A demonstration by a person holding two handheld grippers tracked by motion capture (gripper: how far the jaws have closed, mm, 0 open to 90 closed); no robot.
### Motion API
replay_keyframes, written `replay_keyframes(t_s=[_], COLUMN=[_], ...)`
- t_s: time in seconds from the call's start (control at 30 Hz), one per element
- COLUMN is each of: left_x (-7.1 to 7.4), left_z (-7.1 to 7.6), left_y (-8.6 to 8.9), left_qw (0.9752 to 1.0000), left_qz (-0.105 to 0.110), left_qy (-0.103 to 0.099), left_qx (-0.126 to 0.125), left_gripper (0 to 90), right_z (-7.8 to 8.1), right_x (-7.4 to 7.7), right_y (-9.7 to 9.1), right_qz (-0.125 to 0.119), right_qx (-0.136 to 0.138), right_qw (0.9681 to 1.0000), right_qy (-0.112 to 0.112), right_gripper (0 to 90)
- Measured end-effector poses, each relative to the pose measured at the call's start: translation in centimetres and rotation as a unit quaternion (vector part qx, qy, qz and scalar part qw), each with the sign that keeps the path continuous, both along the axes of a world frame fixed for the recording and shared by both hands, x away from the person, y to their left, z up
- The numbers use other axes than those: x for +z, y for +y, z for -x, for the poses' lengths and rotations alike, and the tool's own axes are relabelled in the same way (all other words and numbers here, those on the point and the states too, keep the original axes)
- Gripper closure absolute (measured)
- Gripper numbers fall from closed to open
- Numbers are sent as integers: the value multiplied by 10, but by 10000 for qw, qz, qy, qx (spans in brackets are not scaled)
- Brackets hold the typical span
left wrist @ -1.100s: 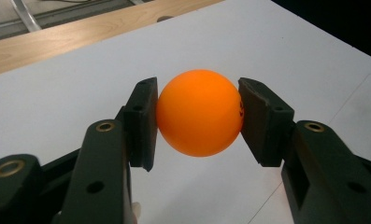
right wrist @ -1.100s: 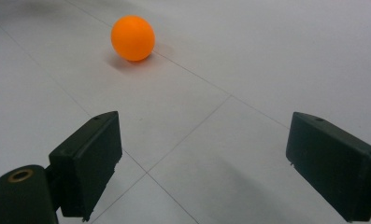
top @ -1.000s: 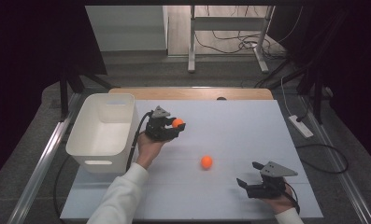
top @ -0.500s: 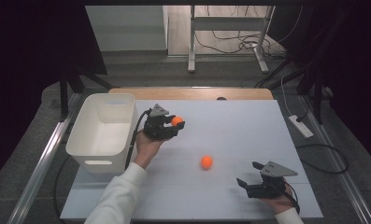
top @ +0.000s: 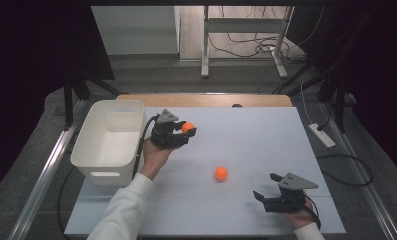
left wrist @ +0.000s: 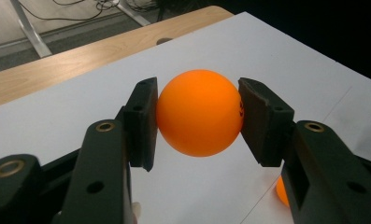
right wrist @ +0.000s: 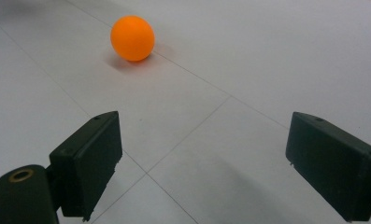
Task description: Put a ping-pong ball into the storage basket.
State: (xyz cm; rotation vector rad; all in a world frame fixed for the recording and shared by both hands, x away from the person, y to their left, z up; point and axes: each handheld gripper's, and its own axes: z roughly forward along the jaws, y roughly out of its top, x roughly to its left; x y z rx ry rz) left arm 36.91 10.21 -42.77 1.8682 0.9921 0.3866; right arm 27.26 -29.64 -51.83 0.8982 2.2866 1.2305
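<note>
White desk [top: 266,135] stretches under both my tongs. My left tongs [left wrist: 198,116] are clenched on an orange ball [left wrist: 199,112], both pads pressing its sides, held above the surface just beside the white bin [top: 108,137]. My right tongs [right wrist: 202,163] stand wide apart with nothing between them. Ahead of them a second orange ball [right wrist: 132,38] rests on the desk; my left gripper view catches just a sliver of it at its lower right edge.
</note>
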Motion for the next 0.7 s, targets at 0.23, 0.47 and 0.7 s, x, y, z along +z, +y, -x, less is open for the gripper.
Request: replay_keyframes(t_s=[0.23,0.47,0.7], left_x=[3,7,16], left_z=[1,3,7], left_y=[1,3,7], left_qw=[10000,9999,9997], left_qz=[15,25,85], left_qy=[-52,-120,-225], left_qx=[-30,-16,-6], left_gripper=[506,506,506], right_z=[0,0,0], right_x=[0,0,0], right_y=[0,0,0], right_qz=[0,3,15], right_qx=[0,0,7], right_qw=[10000,10000,10000], right_qy=[4,3,2], right_gripper=[105,106,106])
